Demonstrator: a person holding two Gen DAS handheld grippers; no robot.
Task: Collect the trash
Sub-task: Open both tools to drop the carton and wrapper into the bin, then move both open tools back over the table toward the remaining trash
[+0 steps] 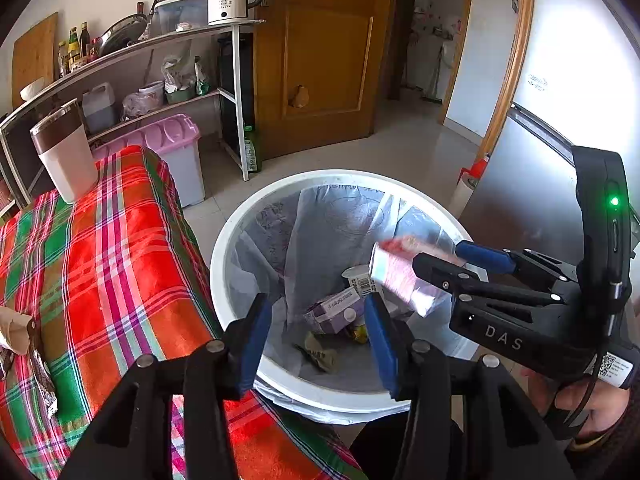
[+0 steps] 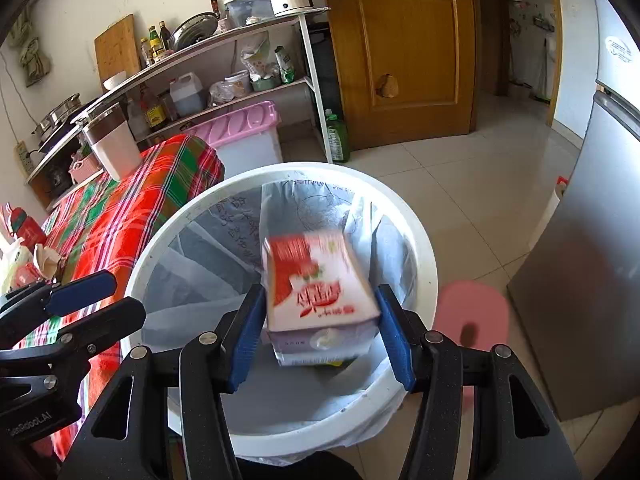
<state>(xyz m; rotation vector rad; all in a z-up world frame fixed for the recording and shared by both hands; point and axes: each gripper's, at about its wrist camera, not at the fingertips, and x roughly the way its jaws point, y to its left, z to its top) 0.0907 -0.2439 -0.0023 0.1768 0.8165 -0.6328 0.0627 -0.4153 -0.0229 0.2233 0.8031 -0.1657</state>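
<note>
A white bin with a plastic liner stands on the floor beside the table; it also shows in the right wrist view. A red-and-white carton is blurred between the fingers of my right gripper, over the bin mouth; the jaws stand apart and do not seem to touch it. In the left wrist view the carton sits at my right gripper. My left gripper is open and empty over the bin. A purple carton and scraps lie inside.
A table with a red-green plaid cloth is left of the bin, with a white tumbler and wrappers on it. A pink stool and a fridge stand right of the bin. A shelf rack is behind.
</note>
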